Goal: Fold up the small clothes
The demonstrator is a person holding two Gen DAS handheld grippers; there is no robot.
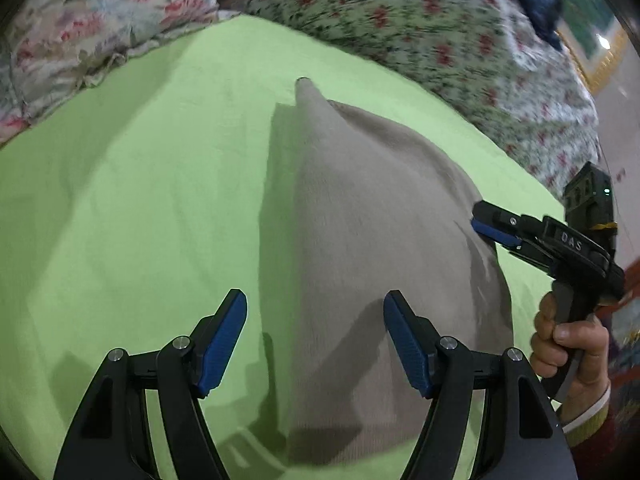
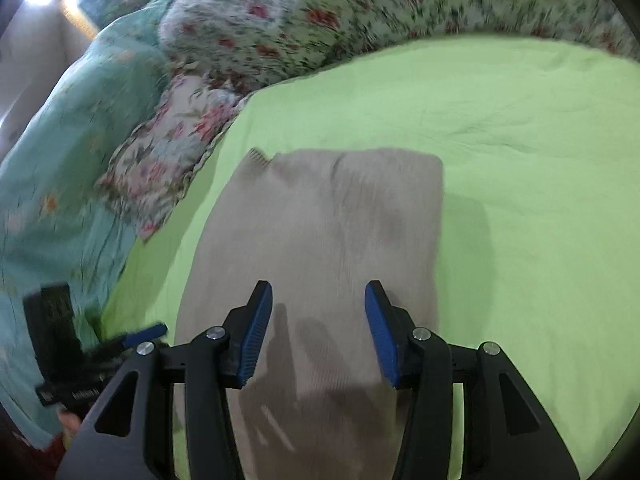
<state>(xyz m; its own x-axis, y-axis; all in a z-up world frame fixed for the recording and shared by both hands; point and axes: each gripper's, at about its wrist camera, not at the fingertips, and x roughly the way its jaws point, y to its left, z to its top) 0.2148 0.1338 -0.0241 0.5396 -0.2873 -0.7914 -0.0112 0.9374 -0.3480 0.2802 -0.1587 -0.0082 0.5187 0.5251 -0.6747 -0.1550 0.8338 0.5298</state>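
Left gripper (image 1: 315, 340) jaws wide apart, nothing gripped; right gripper (image 2: 319, 330) jaws parted over beige cloth (image 2: 320, 240), pads not on it, a hand (image 1: 568, 344) on its handle. Its body reads "DAS". Cloth lies flat, folded, on green sheet (image 2: 520, 140); floral bedding (image 1: 400, 20) beyond.

You are seeing a beige garment (image 2: 320, 220) lying on lime-green bedding (image 2: 520, 140), a red-floral quilt (image 2: 300, 20) behind, and blue pads (image 1: 224, 340).

Bed w/ green sheet (image 2: 520, 140), floral quilt (image 1: 420, 20), teal blanket (image 2: 60, 140).
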